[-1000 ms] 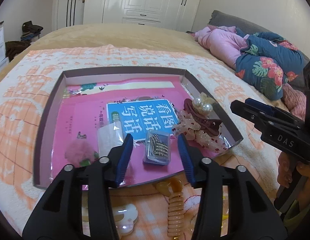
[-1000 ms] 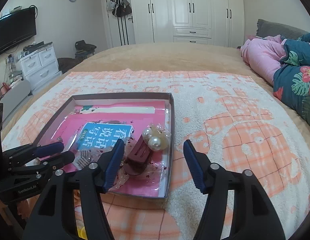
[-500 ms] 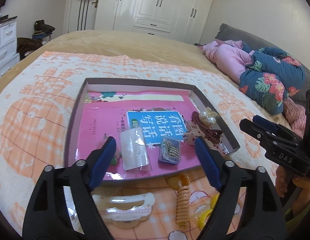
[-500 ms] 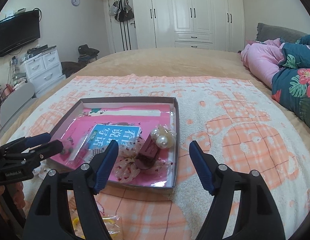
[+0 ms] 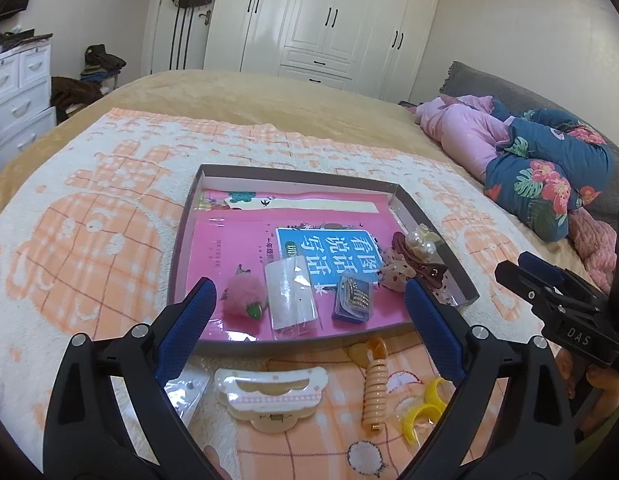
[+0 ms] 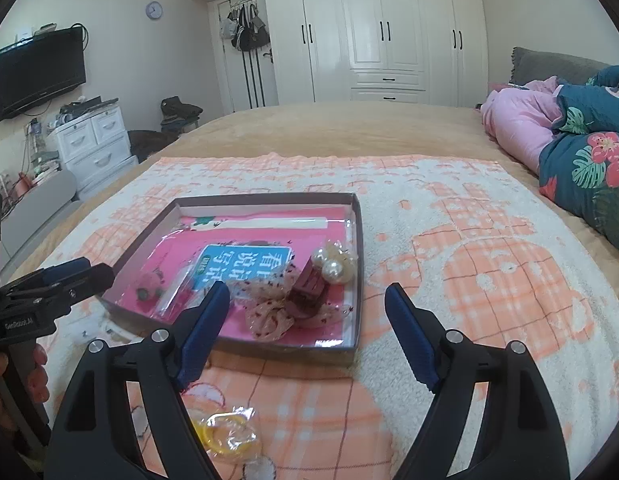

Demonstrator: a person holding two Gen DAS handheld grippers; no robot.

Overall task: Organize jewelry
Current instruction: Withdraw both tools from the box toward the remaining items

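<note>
Both grippers, my left gripper [image 5: 309, 320] and right gripper [image 6: 307, 320], are opening, nothing between them. Loose white hair clip [image 5: 271, 396] lies at six o'clock below the tray [image 5: 181, 240]; snagging the fuzzy blanket [image 5: 89, 240] could spoil my grab.

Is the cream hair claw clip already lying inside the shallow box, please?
No, the cream hair claw clip lies on the orange-and-white blanket in front of the shallow box, outside its near wall.

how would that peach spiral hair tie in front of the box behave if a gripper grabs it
The spiral hair tie looks like a springy coil, so it would probably squash between the pads and stretch or dangle when lifted. It seems light. Its glossy surface suggests it might slip, though the blanket should stop rolling.
</note>
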